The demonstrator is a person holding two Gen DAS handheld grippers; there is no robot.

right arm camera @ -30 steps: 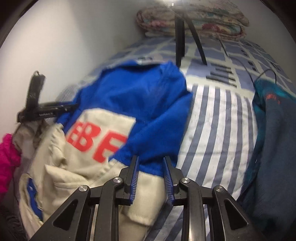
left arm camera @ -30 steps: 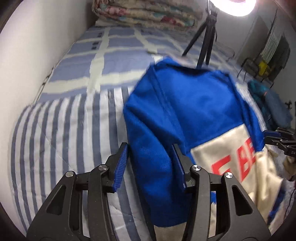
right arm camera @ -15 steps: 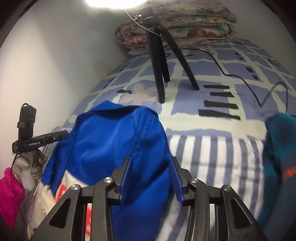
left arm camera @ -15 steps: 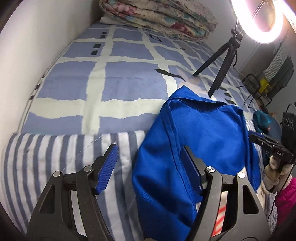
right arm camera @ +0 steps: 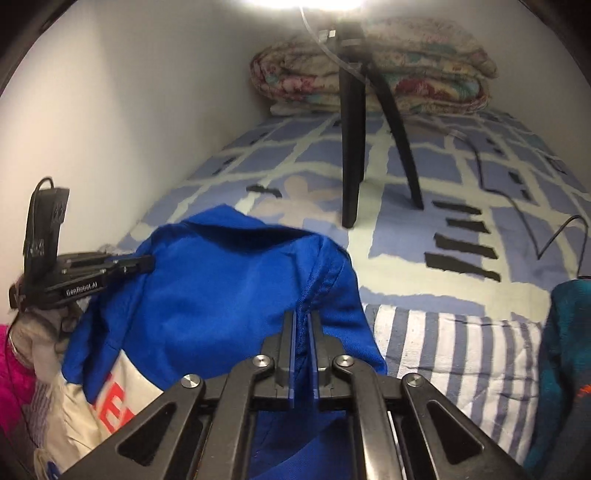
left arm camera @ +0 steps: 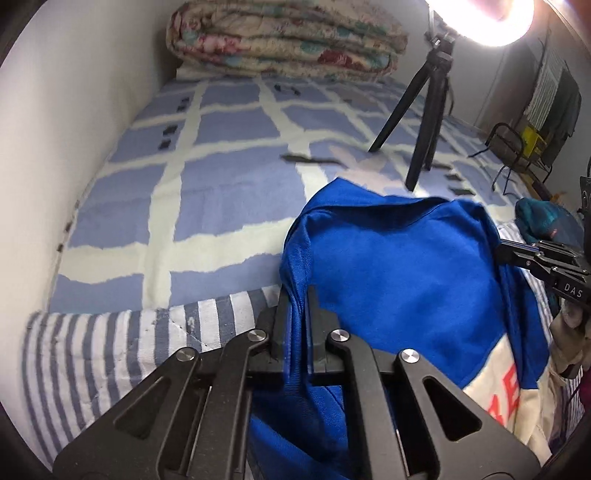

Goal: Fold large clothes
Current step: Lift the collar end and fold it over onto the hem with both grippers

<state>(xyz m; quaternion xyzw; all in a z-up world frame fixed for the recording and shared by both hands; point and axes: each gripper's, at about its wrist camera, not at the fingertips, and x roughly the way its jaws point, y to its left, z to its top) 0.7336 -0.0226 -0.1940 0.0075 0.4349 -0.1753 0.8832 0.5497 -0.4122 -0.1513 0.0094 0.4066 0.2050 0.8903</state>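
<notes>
Left wrist view shows the left gripper [left arm camera: 295, 317] clamped tight on a seam edge of the blue jacket [left arm camera: 399, 280], blue cloth pinched between its jaws. Right wrist view shows the right gripper [right arm camera: 300, 343] likewise closed on the opposite seam of the same garment, cloth caught between its pads. Each gripper appears at the far side in the other's view, gripping the fabric edge.

Progress, as judged: both edges are secured and the blue upper portion is raised and bunched between the two grips. The cream lower panel with red lettering [right arm camera: 118, 406] lies crumpled beneath, nearest the person. No finished fold with aligned edges is evident; the fold still has to be laid down and flattened, and further folds appear outstanding.

Surface: a bed with a blue-and-white striped quilt [left arm camera: 110, 343] under the jacket and a blue checked blanket [left arm camera: 221, 177] beyond it. A folded floral quilt [left arm camera: 288, 40] is stacked at the far end against the white wall. A black tripod [right arm camera: 354, 147] carrying a bright ring light [left arm camera: 484, 18] stands on the bed. A teal garment [right arm camera: 565, 369] lies to the right of the jacket; a cable trails across the blanket.
</notes>
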